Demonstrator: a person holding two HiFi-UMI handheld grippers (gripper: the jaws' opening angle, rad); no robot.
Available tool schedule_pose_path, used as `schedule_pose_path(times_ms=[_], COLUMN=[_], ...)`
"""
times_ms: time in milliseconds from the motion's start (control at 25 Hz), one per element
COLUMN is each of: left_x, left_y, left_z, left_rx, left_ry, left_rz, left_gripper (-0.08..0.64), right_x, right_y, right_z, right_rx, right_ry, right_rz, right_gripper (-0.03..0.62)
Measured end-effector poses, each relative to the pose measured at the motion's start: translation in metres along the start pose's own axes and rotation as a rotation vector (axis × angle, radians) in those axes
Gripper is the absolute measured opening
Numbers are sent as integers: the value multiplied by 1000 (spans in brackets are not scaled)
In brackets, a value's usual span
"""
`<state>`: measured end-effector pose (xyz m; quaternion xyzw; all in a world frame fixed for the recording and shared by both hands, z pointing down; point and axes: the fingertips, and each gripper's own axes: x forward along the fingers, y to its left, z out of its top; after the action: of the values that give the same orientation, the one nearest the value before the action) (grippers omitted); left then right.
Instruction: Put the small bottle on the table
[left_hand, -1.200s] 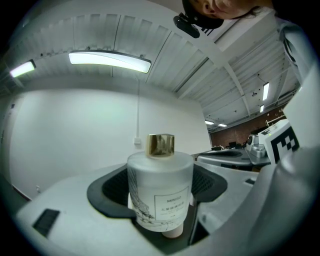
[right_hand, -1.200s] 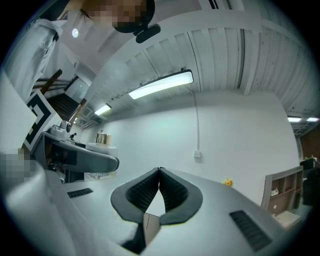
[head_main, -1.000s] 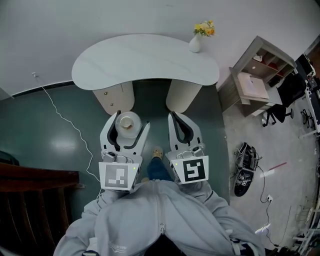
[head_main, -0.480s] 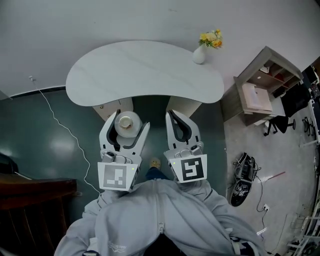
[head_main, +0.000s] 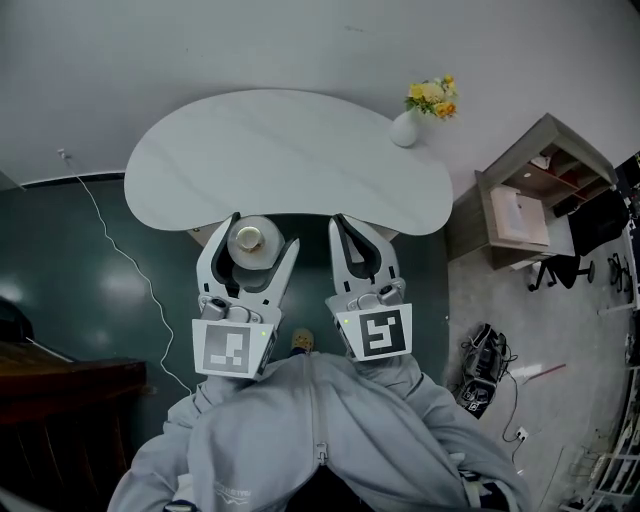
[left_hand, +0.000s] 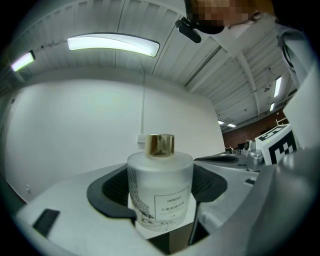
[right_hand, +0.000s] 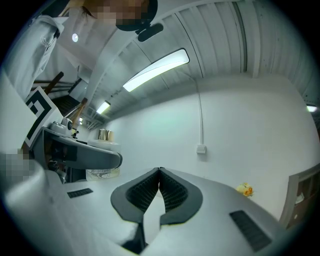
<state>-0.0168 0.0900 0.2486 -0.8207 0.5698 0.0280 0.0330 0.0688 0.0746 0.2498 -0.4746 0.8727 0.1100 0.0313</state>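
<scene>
Currently gripped: frosted white round glass bottle with a gold cap (left_hand: 160, 192), clamped between the pads of the left gripper (head_main: 262, 230).
Bottle axis: upright, cap up, standing crosswise to the jaws' length.
Table direction: white kidney-shaped tabletop (head_main: 290, 140) lies straight ahead of the left gripper's tips; the bottle overlaps its near edge in the head view, height above it unclear.
Other hand: right gripper (head_main: 341, 222), jaws pressed together on nothing, just beside the left one.
Nearer arm: left; likely a forward carry, then lowering.

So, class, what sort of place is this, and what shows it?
Probably an office or workroom: a curved white table with a flower vase, a wooden shelf unit and a black office chair.
</scene>
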Motion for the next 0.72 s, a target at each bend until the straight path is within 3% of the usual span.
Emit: schedule_pose_path(times_ms=[160,720], left_x=[13,53], left_y=[4,37], left_z=[0,-22], left_rx=[-18,-5], left_ry=[-25,46], left_rz=[17,18], left_gripper=[334,334], right_x=[11,56], right_y=[-9,-25], right_z=[-5,-21], right_rx=[2,-2], right_ry=[-2,10], right_rz=[6,1], right_gripper=[26,26])
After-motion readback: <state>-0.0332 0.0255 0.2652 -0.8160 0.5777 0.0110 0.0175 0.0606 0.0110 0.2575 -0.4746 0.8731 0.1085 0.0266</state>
